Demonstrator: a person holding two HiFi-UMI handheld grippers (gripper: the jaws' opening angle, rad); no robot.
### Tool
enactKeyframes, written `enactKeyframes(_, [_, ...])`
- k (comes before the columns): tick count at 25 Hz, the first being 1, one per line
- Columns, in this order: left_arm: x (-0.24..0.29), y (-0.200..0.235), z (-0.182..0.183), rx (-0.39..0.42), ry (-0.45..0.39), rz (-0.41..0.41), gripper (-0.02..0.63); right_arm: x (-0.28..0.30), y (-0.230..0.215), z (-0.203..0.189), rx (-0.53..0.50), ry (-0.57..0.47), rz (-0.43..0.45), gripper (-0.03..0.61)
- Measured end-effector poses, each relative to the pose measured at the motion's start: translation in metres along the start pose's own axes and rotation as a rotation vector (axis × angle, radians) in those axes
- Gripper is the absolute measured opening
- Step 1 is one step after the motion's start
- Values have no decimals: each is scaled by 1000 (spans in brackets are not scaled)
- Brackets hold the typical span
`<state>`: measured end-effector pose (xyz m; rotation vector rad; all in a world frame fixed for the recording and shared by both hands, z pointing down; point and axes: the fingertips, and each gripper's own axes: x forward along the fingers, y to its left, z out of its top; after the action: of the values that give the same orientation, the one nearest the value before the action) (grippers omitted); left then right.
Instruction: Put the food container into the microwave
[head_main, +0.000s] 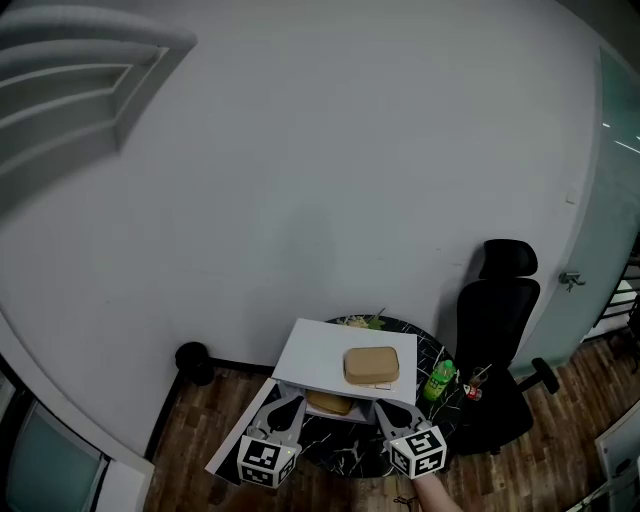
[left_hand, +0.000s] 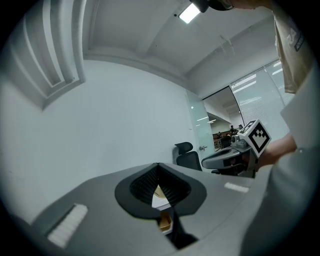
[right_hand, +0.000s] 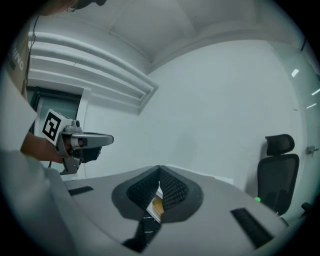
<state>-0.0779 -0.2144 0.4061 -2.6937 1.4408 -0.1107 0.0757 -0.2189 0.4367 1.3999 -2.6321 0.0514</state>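
Note:
A white microwave (head_main: 322, 358) stands on a round black marble table (head_main: 352, 452), its door (head_main: 238, 436) swung open to the left. A brown food container (head_main: 371, 365) rests on the microwave's top. A second brown item (head_main: 329, 404) shows inside the opening. My left gripper (head_main: 287, 406) and right gripper (head_main: 380, 408) hover side by side just in front of the opening, both shut and holding nothing. In the left gripper view the jaws meet (left_hand: 159, 167), and a brown sliver (left_hand: 165, 223) shows below them. The right gripper view shows the same (right_hand: 160, 170).
A green bottle (head_main: 439, 379) and a small red item (head_main: 472, 391) stand on the table's right side. A black office chair (head_main: 497, 350) is close on the right. A dark round object (head_main: 193, 361) sits on the wood floor by the wall.

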Motion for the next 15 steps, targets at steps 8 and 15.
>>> enactKeyframes(8, [-6,-7,-3,56,-25,23,8,2,4,9,-8,-70,-20,11])
enactKeyframes(15, [-3,-5,-21,27,-8,19,8,5,15,7,-31,-79,-10,11])
